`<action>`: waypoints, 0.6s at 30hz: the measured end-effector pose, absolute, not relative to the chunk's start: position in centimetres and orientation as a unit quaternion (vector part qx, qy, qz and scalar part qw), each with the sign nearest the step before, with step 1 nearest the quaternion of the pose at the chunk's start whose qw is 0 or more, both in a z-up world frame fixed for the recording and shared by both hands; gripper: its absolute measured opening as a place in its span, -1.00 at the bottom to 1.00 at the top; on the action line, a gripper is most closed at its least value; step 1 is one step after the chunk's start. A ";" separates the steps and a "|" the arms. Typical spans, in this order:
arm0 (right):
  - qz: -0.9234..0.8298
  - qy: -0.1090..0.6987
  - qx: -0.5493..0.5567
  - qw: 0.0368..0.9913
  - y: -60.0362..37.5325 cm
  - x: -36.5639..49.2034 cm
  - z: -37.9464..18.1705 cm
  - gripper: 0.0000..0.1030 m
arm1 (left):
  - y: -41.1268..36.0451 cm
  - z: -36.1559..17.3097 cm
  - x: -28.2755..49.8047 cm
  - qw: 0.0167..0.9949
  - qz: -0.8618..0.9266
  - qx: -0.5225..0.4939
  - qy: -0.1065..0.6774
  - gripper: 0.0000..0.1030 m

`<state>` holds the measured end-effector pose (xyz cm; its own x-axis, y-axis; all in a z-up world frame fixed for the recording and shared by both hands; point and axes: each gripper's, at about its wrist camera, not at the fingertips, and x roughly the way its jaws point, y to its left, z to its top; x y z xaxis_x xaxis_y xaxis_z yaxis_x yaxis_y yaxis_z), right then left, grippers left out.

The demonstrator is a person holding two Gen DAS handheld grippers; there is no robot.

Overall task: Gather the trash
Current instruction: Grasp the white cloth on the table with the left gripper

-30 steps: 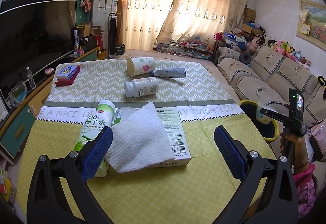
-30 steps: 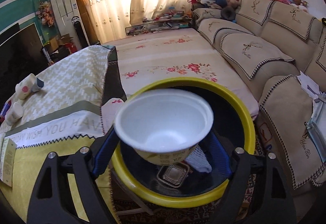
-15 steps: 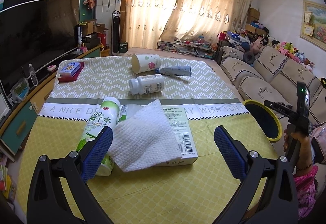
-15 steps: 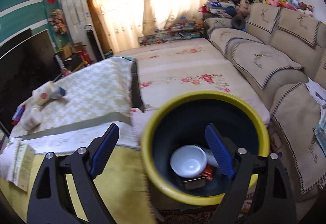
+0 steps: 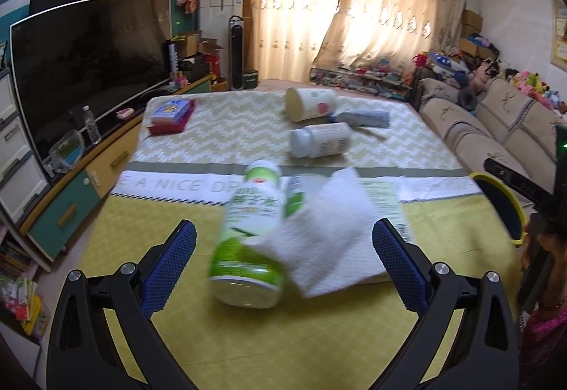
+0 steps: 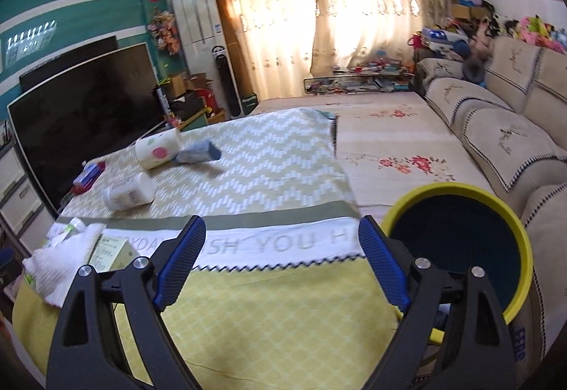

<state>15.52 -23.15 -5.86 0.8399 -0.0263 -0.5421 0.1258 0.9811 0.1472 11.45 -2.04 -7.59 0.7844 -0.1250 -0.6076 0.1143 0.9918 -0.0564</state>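
Observation:
My left gripper [image 5: 283,260] is open, its blue pads either side of a green and white drink bottle [image 5: 251,234] lying on the yellow tablecloth. A white napkin [image 5: 326,234] drapes over a flat carton [image 5: 386,209] beside it. Farther back lie a white pill bottle [image 5: 320,140], a paper cup [image 5: 310,103] and a blue-grey tube [image 5: 361,119]. My right gripper [image 6: 281,266] is open and empty over the table's right edge, next to the yellow-rimmed trash bin [image 6: 460,191]. The bin's inside is dark in this view.
A red and blue box [image 5: 170,115] sits at the table's far left. A TV [image 5: 88,64] on a cabinet stands left. A beige sofa [image 6: 496,128] runs along the right, behind the bin. The person's hand [image 5: 542,248] holds the right gripper at right.
My right gripper let go of the white bowl into the bin, opened, and swung left over the table. My left gripper moved left so the green bottle sits between its pads.

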 end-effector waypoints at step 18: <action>-0.033 0.301 0.092 0.949 -23.0 16.3 -6.8 0.62 | -5.3 -9.1 14.1 0.926 -0.137 0.022 0.350 -0.10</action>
<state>16.26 -22.97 -6.83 0.8166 -0.0074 -0.5771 0.1180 0.9809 0.1544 14.07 -5.31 -9.09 0.7177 -0.2390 -0.6540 0.2702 0.9612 -0.0548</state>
